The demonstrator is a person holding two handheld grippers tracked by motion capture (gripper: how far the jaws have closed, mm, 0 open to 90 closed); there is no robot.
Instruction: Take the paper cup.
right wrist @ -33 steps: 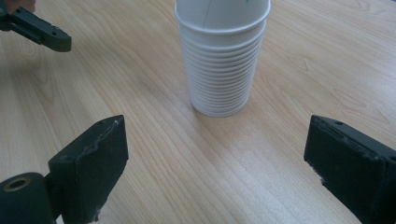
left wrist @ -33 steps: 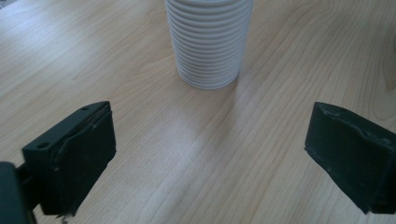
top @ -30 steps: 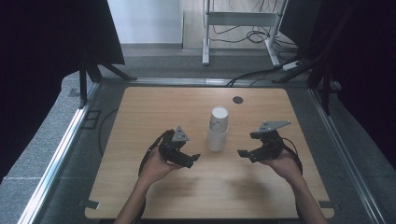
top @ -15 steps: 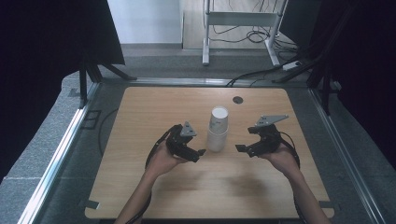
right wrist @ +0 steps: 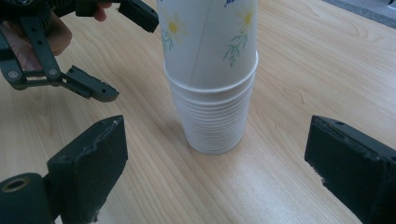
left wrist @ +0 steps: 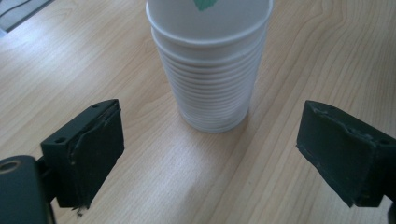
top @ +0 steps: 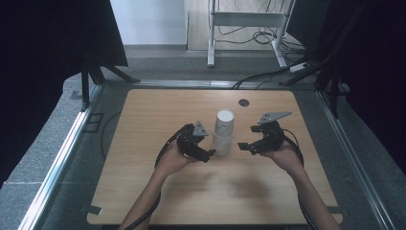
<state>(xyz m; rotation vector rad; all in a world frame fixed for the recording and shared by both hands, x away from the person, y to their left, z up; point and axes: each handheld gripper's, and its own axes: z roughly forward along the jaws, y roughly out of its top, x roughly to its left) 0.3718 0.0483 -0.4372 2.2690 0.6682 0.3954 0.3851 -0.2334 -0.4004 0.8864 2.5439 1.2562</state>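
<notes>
A stack of cups [top: 223, 132] stands upright near the middle of the counter [top: 143, 191], nothing separated from it yet. The left gripper [top: 205, 154] and right gripper [top: 245, 146] wait close on either side, jaws wide open, touching nothing. All the work seems ahead.

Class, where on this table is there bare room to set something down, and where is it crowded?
Bare wood lies along the near edge of the table and its far left. Crowded: the middle, where the cup stack stands between the two hand-held grippers.
</notes>
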